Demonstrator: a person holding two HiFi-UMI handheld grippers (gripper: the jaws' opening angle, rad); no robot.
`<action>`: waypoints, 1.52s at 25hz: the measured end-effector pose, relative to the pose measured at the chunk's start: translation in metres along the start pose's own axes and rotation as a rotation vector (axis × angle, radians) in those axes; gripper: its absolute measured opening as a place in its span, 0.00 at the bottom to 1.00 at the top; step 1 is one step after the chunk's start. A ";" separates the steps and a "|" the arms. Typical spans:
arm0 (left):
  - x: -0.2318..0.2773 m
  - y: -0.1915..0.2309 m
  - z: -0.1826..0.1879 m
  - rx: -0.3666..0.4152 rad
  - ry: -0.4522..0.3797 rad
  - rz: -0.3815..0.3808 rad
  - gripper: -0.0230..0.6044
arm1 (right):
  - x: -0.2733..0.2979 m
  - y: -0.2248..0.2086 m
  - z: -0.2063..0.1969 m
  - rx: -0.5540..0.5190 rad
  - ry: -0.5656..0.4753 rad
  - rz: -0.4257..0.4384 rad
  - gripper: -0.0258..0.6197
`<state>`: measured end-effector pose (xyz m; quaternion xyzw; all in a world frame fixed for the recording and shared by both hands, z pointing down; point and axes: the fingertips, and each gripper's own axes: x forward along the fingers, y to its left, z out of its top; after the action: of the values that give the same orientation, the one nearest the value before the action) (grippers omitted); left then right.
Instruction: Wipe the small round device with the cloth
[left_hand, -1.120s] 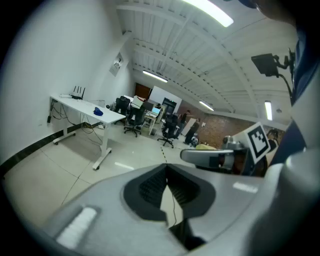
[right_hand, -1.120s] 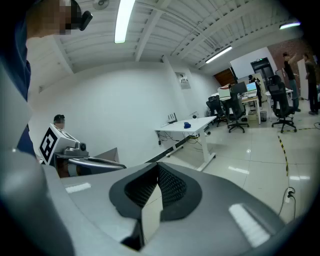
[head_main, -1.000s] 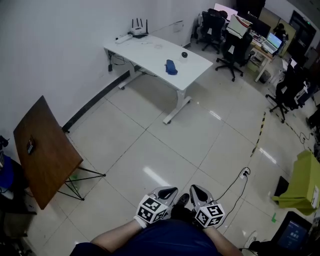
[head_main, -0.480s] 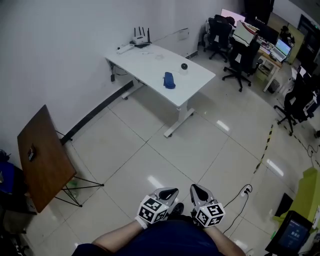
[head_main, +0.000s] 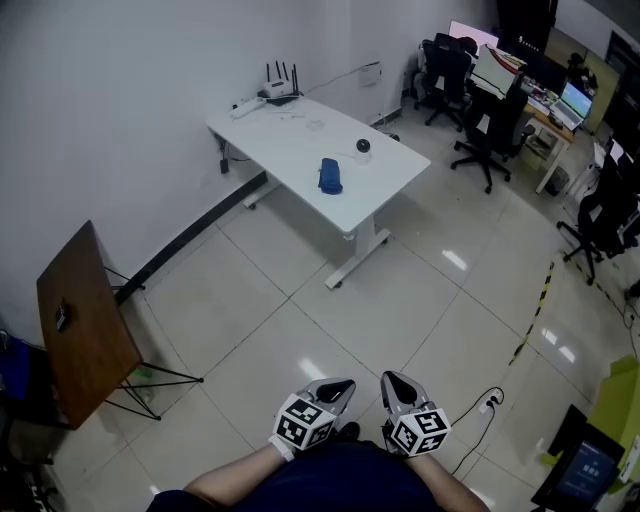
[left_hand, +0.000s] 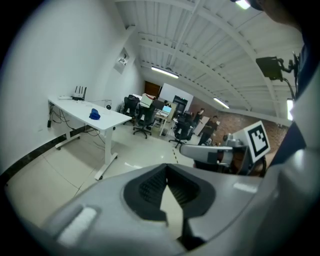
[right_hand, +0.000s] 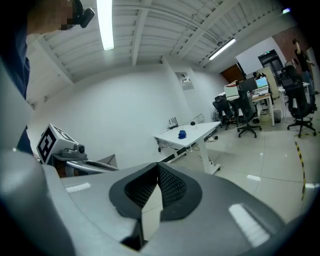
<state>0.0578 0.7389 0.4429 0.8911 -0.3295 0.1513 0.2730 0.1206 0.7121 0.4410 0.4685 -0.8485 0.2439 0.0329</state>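
1. Blue cloth (head_main: 329, 175) lies on the white table (head_main: 280, 130), far ahead of me, with the small round device (head_main: 363, 146) just beyond it.
2. My left gripper (head_main: 337, 385) and right gripper (head_main: 393, 381) are both closed, empty and equally far from the table.

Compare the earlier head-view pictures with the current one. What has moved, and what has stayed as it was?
The person has walked towards the white desk, which now looks nearer. Nothing was gripped or released: left claw and right claw stay shut and empty; blue cloth and small round device lie untouched on it.
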 end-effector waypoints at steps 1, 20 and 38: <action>0.004 0.003 0.003 0.002 0.003 0.000 0.04 | 0.004 -0.004 0.001 0.007 0.004 0.001 0.06; 0.086 0.156 0.114 0.005 0.033 -0.101 0.04 | 0.176 -0.072 0.077 0.025 0.024 -0.105 0.06; 0.144 0.276 0.168 -0.048 0.060 -0.075 0.04 | 0.319 -0.109 0.107 0.029 0.103 -0.046 0.06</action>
<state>-0.0055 0.3933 0.4794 0.8911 -0.2911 0.1595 0.3095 0.0492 0.3676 0.4790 0.4753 -0.8310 0.2791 0.0751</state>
